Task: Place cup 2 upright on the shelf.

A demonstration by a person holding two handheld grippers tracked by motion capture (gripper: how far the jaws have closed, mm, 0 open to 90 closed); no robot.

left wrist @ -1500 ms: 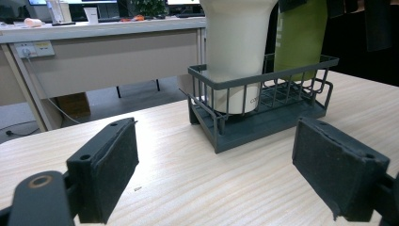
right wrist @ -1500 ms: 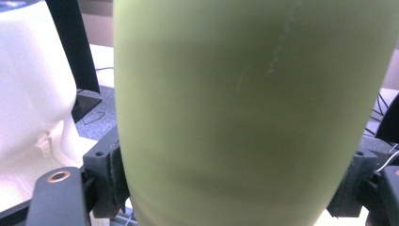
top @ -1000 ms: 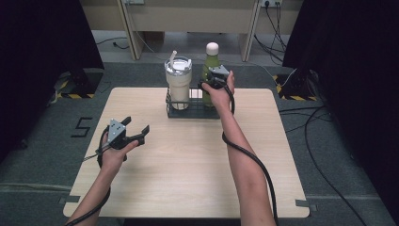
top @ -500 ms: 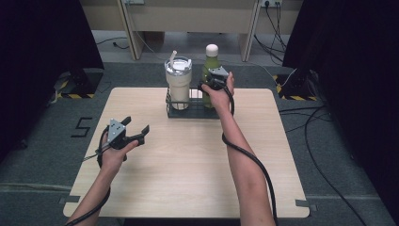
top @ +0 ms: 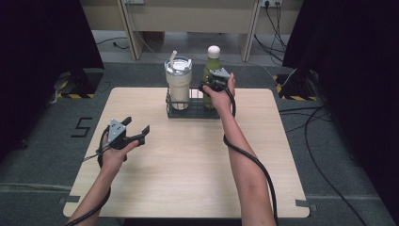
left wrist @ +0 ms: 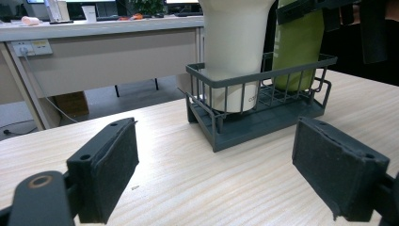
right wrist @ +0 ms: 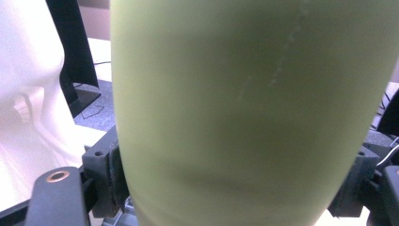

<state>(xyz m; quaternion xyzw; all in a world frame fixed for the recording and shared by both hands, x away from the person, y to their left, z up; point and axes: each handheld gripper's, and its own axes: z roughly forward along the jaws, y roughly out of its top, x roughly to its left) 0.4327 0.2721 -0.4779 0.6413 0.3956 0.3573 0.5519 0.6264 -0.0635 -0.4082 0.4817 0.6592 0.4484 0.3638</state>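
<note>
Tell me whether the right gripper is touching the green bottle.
Touching. In the right gripper view the green bottle sits between the right gripper jaws, with both pads pressed against its sides. The high view shows the gripper at the bottle in the rack.

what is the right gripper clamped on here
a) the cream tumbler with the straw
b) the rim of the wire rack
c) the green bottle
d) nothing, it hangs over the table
c: in the right gripper view the pads of the right gripper press both sides of the green bottle, which stands in the wire rack beside the cream tumbler.
</note>
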